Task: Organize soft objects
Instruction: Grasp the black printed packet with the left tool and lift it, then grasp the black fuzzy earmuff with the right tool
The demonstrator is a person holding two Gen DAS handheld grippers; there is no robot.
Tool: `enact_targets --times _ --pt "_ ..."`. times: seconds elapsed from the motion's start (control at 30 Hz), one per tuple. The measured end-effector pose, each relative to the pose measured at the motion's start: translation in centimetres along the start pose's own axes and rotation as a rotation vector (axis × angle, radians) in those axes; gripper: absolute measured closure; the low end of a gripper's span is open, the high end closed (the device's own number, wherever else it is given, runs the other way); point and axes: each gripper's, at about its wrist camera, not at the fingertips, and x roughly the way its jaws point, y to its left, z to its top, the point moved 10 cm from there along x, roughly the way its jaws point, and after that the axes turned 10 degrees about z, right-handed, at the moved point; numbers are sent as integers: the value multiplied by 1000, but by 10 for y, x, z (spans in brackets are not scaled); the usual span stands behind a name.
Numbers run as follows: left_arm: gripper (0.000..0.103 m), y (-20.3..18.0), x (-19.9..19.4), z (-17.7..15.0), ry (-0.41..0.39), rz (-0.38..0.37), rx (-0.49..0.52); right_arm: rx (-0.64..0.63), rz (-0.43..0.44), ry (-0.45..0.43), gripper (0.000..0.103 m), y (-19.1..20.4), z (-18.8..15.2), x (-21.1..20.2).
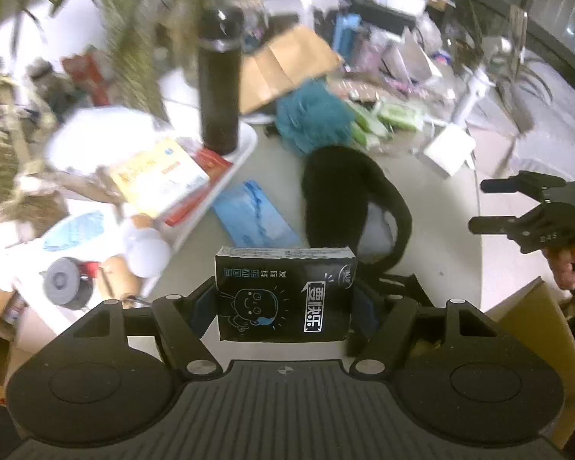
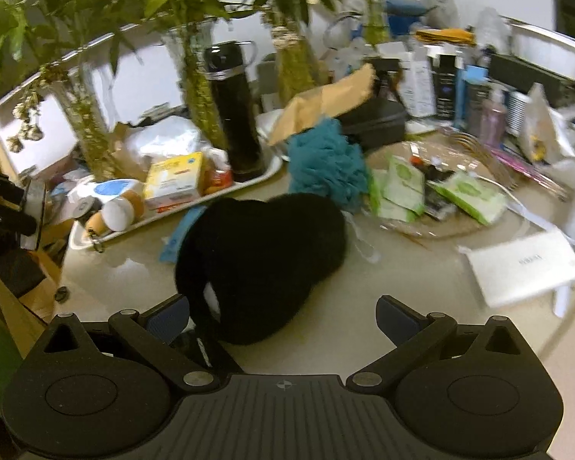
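My left gripper (image 1: 285, 299) is shut on a black tissue pack (image 1: 285, 293) with a cartoon face and holds it above the table. A black cap (image 1: 349, 195) lies beyond it; it also shows in the right wrist view (image 2: 264, 264), just ahead of my right gripper (image 2: 283, 320), which is open and empty. A teal bath pouf (image 1: 312, 117) sits behind the cap, also seen in the right wrist view (image 2: 327, 161). A blue pack (image 1: 255, 214) lies left of the cap. The right gripper (image 1: 494, 205) shows at the right edge of the left wrist view.
A white tray (image 2: 266, 176) holds a black flask (image 2: 235, 115), a yellow box (image 2: 174, 178) and small items. Green wipe packs (image 2: 402, 184) lie in a dish at right. A white box (image 2: 525, 266) sits near the table's right edge. Plants stand behind. A cardboard box (image 1: 540, 329) is at lower right.
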Motion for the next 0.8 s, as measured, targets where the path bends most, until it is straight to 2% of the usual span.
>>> enact_targets --times 0.2,0.37,0.47,0.53,0.6,0.63,0.7,0.73,0.8 --pt "33 16 -18 -7 -58 48 -78 -77 51 45 1 11 8 33" --pt "33 27 -35 -10 -144 158 -88 -119 85 80 8 22 11 61" --pt "33 29 -39 -12 -154 149 -101 -135 96 101 11 27 10 78" --pt "33 30 -40 -15 -156 154 -98 -151 76 125 17 29 8 90" --pt "33 30 -43 -16 -166 167 -91 -161 27 151 35 27 4 98" --pt "33 31 -45 -17 -179 179 -90 -181 -7 157 40 26 3 101" --pt "33 32 -49 -17 -201 199 -86 -217 -45 145 51 26 4 99" --pt "33 33 -51 -16 -207 201 -87 -211 -41 133 55 26 5 96" --pt "33 33 -53 -17 -213 198 -94 -184 -37 105 69 25 8 88"
